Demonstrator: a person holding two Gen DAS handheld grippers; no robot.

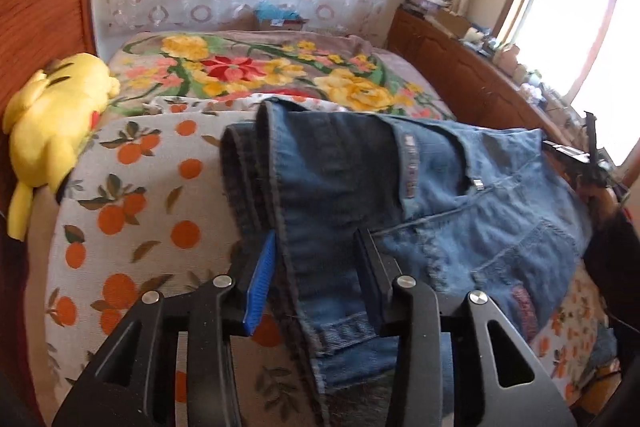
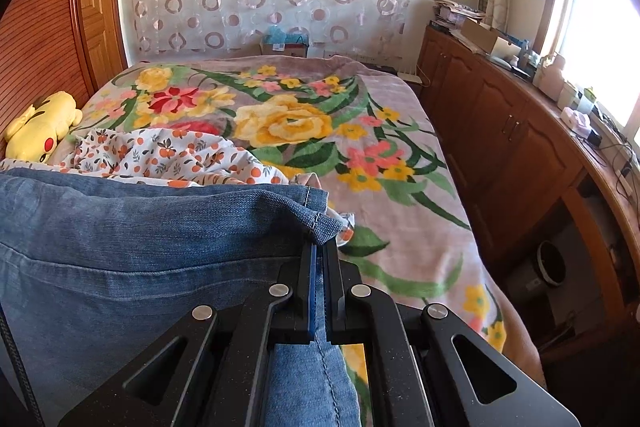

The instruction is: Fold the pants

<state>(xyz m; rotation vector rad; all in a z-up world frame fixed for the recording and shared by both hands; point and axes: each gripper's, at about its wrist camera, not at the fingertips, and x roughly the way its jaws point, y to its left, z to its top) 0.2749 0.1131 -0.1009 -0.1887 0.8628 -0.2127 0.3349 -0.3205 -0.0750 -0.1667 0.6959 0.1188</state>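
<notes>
Blue jeans (image 1: 440,195) lie folded over on the bed, with the dark leg hems at the far left and a back pocket at the right. My left gripper (image 1: 316,263) is open over them. A fold of denim runs between its blue pad and black pad, and neither pad presses on it. In the right wrist view the jeans (image 2: 140,247) fill the lower left. My right gripper (image 2: 320,259) is shut on their stitched corner, and the cloth runs down between the fingers. The right gripper (image 1: 592,155) also shows at the far right edge of the left wrist view.
The jeans rest on an orange-print sheet (image 1: 132,207) over a floral blanket (image 2: 320,131). A yellow plush toy (image 1: 52,131) lies at the left by the wooden wall. A cluttered wooden cabinet (image 2: 520,131) runs along the right under the window.
</notes>
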